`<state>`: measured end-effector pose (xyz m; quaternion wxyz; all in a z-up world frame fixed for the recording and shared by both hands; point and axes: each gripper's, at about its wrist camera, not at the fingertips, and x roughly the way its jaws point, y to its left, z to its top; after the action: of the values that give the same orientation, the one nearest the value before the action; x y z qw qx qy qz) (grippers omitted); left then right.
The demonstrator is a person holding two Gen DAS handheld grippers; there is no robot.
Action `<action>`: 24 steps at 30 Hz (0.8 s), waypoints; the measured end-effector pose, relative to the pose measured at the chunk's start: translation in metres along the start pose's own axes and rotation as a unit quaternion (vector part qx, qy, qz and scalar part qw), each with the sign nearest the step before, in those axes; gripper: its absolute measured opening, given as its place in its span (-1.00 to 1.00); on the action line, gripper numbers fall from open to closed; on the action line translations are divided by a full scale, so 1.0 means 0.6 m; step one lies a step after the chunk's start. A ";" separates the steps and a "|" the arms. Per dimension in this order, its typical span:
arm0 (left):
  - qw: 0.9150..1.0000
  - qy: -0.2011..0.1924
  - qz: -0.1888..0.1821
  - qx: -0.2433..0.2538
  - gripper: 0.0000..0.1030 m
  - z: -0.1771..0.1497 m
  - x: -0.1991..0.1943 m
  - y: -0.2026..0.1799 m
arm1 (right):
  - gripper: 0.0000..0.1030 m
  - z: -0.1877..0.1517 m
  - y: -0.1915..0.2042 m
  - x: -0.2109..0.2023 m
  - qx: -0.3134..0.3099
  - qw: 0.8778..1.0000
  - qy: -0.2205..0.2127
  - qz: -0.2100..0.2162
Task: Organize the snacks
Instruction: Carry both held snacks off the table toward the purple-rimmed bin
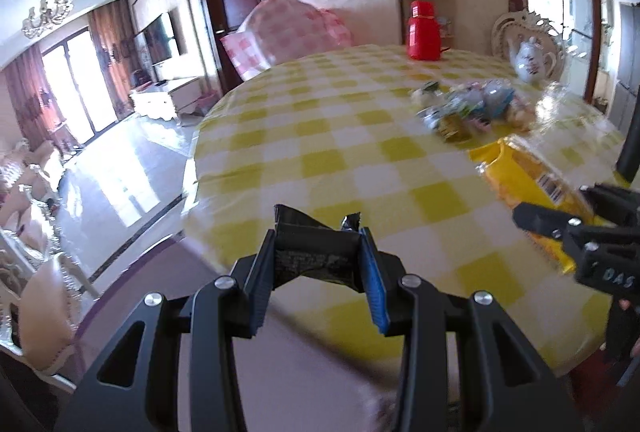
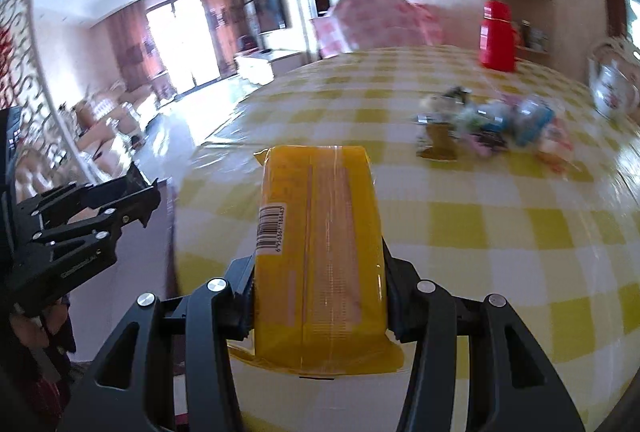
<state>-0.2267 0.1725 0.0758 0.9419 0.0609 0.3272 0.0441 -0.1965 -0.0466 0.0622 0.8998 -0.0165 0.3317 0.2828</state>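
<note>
Ahead of my left gripper (image 1: 318, 264) the checked table (image 1: 320, 160) lies bare from its near edge to the far rim, a wide lane across the middle and left. My black packet (image 1: 316, 256) fills my left jaws. To the right, my right gripper (image 1: 560, 220) and its yellow pack (image 1: 532, 180) hang close beside me and narrow that side. Beyond them the snack pile (image 1: 468, 108) blocks the right centre. Farther back stand the red flask (image 1: 423, 30) and the teapot (image 1: 534, 58), well apart, with open cloth between them. The pink chair (image 1: 288, 32) stands beyond the far rim.
</note>
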 end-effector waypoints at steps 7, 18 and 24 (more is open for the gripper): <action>0.998 0.030 0.044 -0.045 -0.22 -0.051 -0.003 0.113 | -0.06 -0.002 0.115 0.022 -0.070 0.996 0.017 0.044; 0.989 0.048 0.088 -0.109 -0.21 -0.090 -0.009 0.248 | -0.06 -0.017 0.298 0.062 -0.177 0.975 0.060 0.119; 0.982 0.053 0.117 -0.139 -0.19 -0.102 -0.010 0.302 | -0.06 -0.043 0.358 0.105 -0.208 0.963 0.098 0.143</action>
<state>-0.2771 0.3561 0.0576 0.9106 -0.0354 0.3583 0.2028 -0.2845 0.1593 0.0378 0.7898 -0.1835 0.3507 0.4686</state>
